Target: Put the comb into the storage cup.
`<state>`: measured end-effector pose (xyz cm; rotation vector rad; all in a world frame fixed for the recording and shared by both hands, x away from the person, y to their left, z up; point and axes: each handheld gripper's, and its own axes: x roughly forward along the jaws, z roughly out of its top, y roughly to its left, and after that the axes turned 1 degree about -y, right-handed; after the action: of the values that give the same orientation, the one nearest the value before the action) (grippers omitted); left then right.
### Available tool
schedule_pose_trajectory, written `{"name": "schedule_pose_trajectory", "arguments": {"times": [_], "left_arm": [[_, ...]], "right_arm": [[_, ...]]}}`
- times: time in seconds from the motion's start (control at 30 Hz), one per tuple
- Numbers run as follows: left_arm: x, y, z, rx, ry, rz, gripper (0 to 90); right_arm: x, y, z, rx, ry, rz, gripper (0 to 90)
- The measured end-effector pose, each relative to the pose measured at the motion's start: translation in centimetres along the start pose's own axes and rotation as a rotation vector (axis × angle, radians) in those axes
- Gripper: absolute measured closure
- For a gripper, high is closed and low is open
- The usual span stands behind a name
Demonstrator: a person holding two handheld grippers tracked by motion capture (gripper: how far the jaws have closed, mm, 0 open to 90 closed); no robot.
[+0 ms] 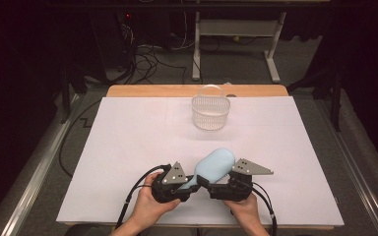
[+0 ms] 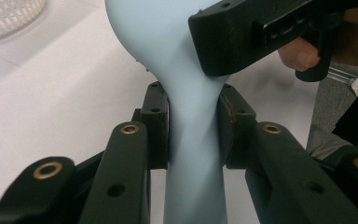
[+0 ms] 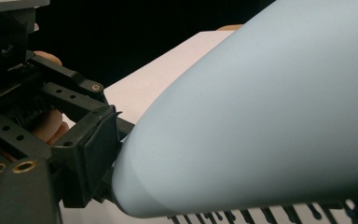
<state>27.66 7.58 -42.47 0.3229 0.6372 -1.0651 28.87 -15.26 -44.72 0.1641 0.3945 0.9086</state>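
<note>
Gripping the pale blue brush (image 1: 215,164) by its neck, the left gripper (image 1: 189,184) steadied it; the right gripper (image 1: 207,185) touched the brush, its grip impossible to tell, and probably needed to clamp on next.

No text, label, brand, number or sign can be read anywhere in the three views.
</note>
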Motion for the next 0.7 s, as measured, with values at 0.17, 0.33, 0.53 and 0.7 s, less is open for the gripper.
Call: {"name": "schedule_pose_trajectory", "arguments": {"times": [0.17,0.33,0.53,0.7], "left_arm": [[0.1,0.0,0.1,0.003,-0.005,-0.009,69.0],[-0.3,-0.1,0.2,0.003,-0.016,-0.015,69.0],[-0.3,-0.2,0.4,0.008,-0.01,-0.012,69.0],[-0.2,-0.3,0.5,0.011,-0.001,-0.004,68.9]], "right_arm": [[-0.4,-0.2,0.4,0.036,0.013,0.013,23.9],[-0.7,0.1,0.9,0.044,0.027,0.031,28.3],[-0.9,0.3,1.2,0.052,0.043,0.042,32.6],[-1.0,0.3,1.5,0.063,0.064,0.076,41.5]]}}
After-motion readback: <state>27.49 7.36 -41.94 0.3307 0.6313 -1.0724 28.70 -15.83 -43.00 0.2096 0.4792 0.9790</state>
